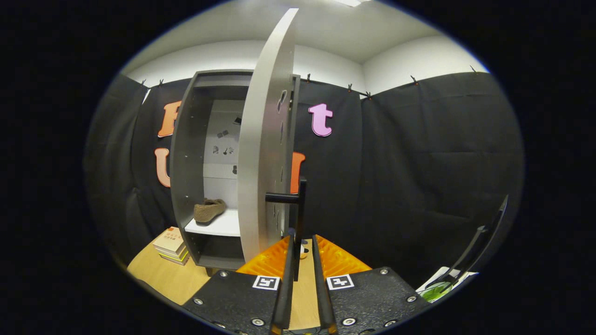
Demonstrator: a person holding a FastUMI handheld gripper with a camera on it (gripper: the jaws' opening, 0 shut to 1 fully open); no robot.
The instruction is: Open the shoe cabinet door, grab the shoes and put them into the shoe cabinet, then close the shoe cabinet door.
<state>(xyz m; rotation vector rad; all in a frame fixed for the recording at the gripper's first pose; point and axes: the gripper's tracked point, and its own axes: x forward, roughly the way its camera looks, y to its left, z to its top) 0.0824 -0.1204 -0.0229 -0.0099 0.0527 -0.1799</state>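
The grey shoe cabinet [185, 153] stands on the wooden table with its door [260, 153] swung open, edge-on to me. A brown shoe [209, 210] lies on the white shelf [226, 226] inside. The door's black handle [301, 204] hangs straight down, and its lower end sits between my fingertips. My gripper [302, 239] is only narrowly open around it. The handle lies against the left finger, and a slim gap shows on the right side.
A short stack of books [171, 244] lies on the table [160, 277] to the left of the cabinet's foot. A black curved object [472, 256] over something green and white stands far to the right. Black cloth walls close the back.
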